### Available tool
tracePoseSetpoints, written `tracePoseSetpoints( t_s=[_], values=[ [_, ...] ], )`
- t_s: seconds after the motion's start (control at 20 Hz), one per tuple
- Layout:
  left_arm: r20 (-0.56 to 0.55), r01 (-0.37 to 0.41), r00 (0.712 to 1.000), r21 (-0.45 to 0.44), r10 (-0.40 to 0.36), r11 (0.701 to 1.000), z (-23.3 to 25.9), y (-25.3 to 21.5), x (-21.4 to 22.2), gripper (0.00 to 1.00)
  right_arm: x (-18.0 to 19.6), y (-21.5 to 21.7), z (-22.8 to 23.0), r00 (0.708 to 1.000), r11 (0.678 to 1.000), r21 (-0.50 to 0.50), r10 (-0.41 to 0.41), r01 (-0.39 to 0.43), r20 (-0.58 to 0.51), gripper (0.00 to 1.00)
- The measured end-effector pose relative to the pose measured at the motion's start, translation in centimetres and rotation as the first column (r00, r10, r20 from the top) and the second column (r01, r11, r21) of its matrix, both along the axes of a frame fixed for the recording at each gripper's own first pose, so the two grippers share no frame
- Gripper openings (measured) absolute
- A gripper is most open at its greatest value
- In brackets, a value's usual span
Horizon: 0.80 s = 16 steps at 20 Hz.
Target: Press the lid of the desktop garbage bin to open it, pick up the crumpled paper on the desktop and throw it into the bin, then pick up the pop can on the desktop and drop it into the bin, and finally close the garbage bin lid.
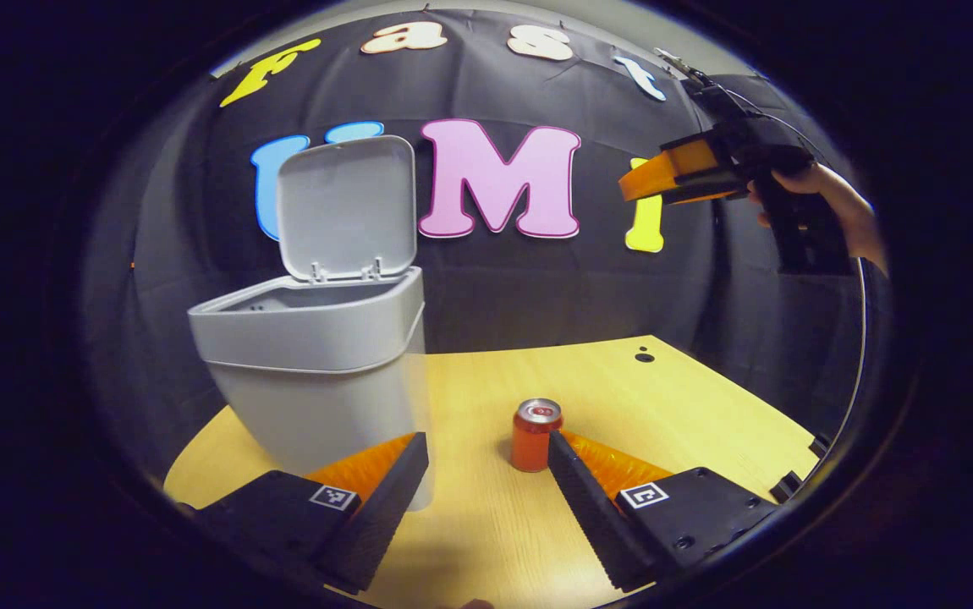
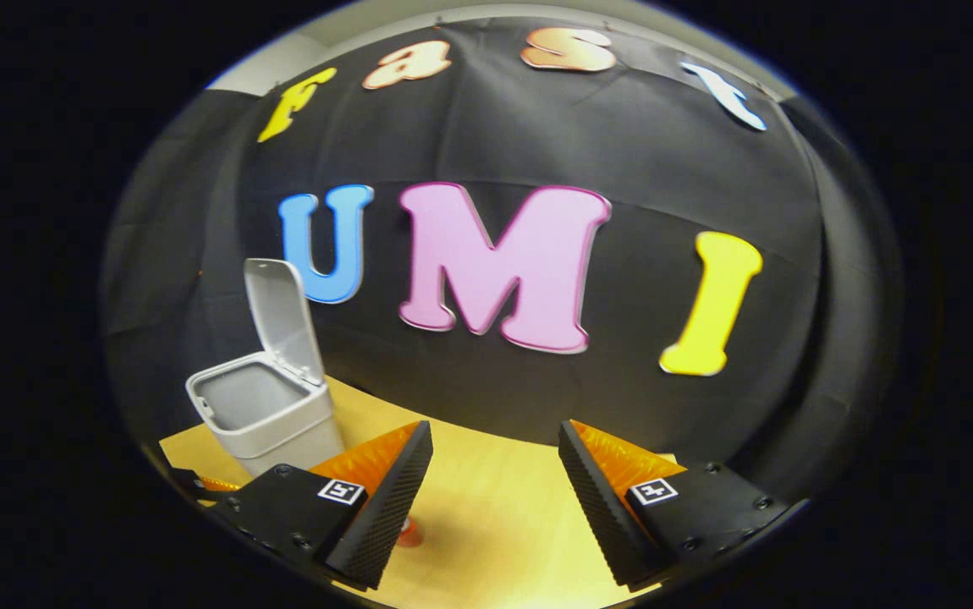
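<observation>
In the left gripper view, the grey bin [image 1: 317, 372] stands at the left of the wooden table [image 1: 664, 397] with its lid [image 1: 347, 207] raised upright. A red pop can [image 1: 535, 433] stands upright on the table, just ahead of my left gripper [image 1: 486, 499] and close to the tip of its right finger. This gripper is open and holds nothing. My right gripper [image 1: 632, 188] hangs high at the upper right, held by a hand [image 1: 842, 211]. In the right gripper view, my right gripper [image 2: 495, 499] is open and empty above the table. The bin [image 2: 271, 414] lies to its lower left, lid [image 2: 283, 317] up. A sliver of the can [image 2: 409, 533] peeks past its left finger.
A small dark hole [image 1: 644, 356] marks the table's far right part. Black clips [image 1: 791, 486] sit on the table's right edge. The black cloth wall rises right behind the table and the bin.
</observation>
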State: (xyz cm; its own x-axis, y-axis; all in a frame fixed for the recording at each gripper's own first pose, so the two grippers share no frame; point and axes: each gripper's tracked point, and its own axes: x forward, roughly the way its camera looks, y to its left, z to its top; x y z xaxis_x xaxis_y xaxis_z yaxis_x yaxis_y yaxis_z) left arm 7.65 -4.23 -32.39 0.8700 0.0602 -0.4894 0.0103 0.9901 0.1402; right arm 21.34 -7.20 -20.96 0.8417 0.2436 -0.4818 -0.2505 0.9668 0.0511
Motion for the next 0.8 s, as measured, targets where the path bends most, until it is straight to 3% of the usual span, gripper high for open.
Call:
tracePoseSetpoints(
  t_s=[0.2,0.4,0.65,0.8],
  values=[
    [-0.016,0.042,0.999,0.006,-0.042,0.999,-5.0,-1.7,3.3,0.97,-1.7,-5.0,-3.1,0.993,0.993,-0.037,-0.115,0.114,-0.032,0.97],
    [-0.032,0.042,0.999,-0.012,-0.042,0.999,-9.4,-2.5,5.9,0.97,-3.6,-8.4,-5.0,0.98,0.977,-0.088,-0.195,0.196,0.028,0.97],
    [-0.047,0.018,0.999,-0.025,-0.019,1.0,-13.0,-2.5,7.9,0.97,-5.8,-11.1,-7.0,0.977,0.956,-0.206,-0.202,0.211,0.061,0.97],
    [-0.04,0.007,0.999,-0.025,-0.008,1.0,-14.2,-2.2,9.2,0.97,-6.9,-10.9,-7.9,0.981,0.959,-0.207,-0.189,0.194,0.045,0.97]
  ],
)
